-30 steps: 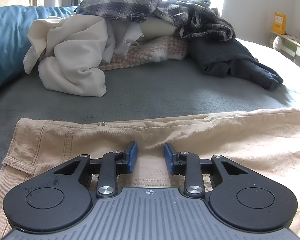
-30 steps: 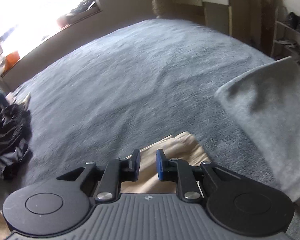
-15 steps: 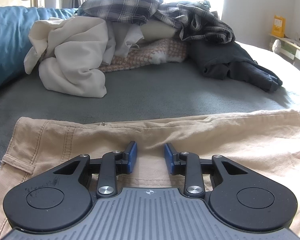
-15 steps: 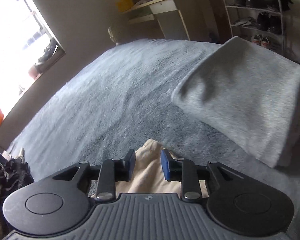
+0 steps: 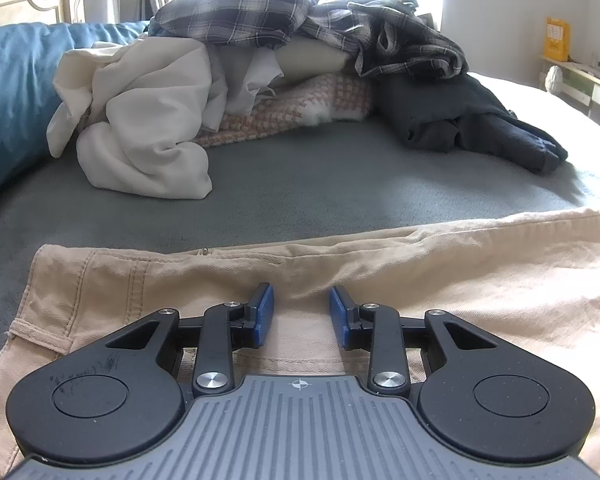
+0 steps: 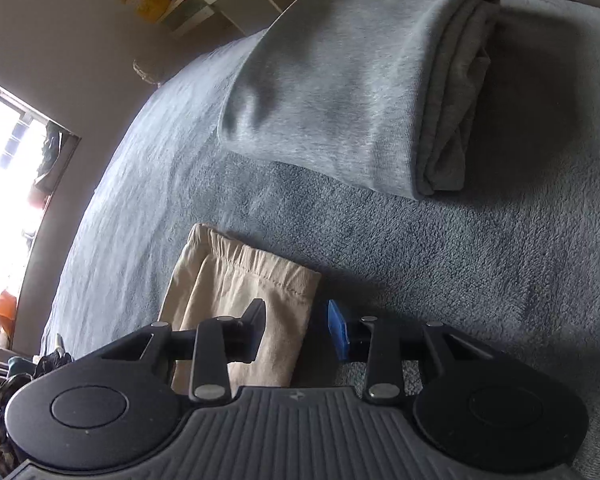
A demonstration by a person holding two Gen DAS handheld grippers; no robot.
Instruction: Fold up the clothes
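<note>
I see my left gripper angled down over the waist end of the beige trousers spread on the bed, jaws parted, gripping nothing. My right gripper, rolled sideways, has just been closing, jaws apart, astride the trouser hem's corner, beside a folded grey garment.
</note>
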